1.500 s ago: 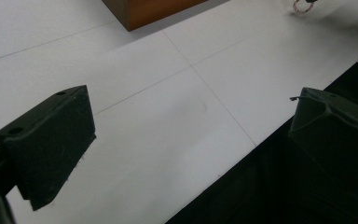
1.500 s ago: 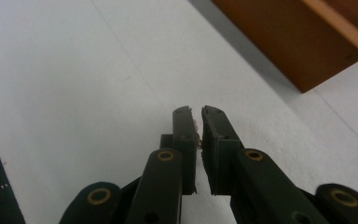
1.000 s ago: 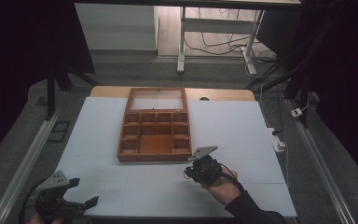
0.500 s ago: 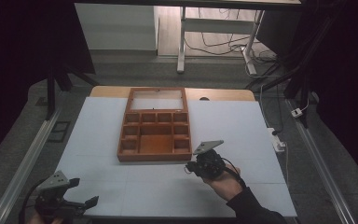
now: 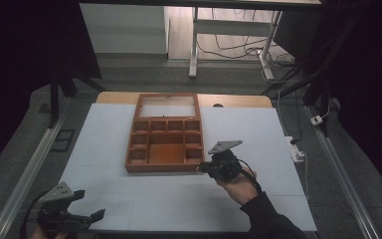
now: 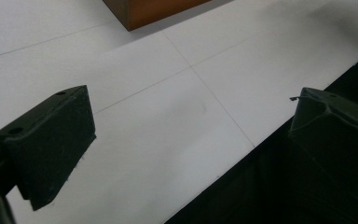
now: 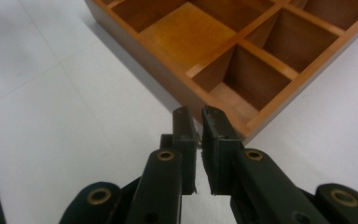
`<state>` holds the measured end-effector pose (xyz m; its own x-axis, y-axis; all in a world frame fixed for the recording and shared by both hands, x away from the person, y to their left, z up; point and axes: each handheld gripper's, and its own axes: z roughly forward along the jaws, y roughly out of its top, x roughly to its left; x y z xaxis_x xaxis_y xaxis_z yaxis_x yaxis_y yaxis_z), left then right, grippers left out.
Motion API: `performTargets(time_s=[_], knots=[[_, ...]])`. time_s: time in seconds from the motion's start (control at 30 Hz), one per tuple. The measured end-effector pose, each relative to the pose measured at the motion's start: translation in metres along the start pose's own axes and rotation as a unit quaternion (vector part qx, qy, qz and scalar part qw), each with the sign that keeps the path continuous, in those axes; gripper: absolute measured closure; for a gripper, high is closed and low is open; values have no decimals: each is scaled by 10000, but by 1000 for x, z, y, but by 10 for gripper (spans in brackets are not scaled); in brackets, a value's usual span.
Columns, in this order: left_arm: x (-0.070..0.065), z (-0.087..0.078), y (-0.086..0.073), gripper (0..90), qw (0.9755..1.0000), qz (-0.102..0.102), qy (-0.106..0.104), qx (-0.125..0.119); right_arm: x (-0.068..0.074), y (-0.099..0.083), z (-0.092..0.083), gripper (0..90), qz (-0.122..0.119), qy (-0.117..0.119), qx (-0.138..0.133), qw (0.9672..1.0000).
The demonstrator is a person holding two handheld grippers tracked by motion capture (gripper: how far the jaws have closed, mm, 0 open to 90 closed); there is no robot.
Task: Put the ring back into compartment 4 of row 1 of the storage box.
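While our right gripper hovers at the front right corner of the wooden compartment box, its flat black jaws nearly together on nothing, our left gripper gapes wide over the smooth white tabletop, well apart from it.

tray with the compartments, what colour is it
Reddish-brown wood; the tray shows best in the right gripper view.

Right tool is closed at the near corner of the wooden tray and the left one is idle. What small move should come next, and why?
Probably ease the right tool apart before advancing: its jaws stand nearly together with nothing visible between them, just short of the wooden tray's near right corner, so they cannot take the rim as they are. The left tool hangs open at the table's near left edge, far from the tray.
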<state>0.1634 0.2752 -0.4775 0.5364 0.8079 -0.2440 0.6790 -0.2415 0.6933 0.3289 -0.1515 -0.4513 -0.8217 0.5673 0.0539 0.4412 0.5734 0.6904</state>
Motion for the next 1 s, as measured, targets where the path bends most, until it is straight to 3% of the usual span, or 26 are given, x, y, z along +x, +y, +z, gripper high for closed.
performTargets(time_s=[0.23,1.0], knots=[[0,0,0,1,10000,-14,9,6,-7,9,2,840,63,-55,-177,9998],[2,0,0,2,10000,-79,-53,0,-28,30,17,840,173,-240,-360,9989]])
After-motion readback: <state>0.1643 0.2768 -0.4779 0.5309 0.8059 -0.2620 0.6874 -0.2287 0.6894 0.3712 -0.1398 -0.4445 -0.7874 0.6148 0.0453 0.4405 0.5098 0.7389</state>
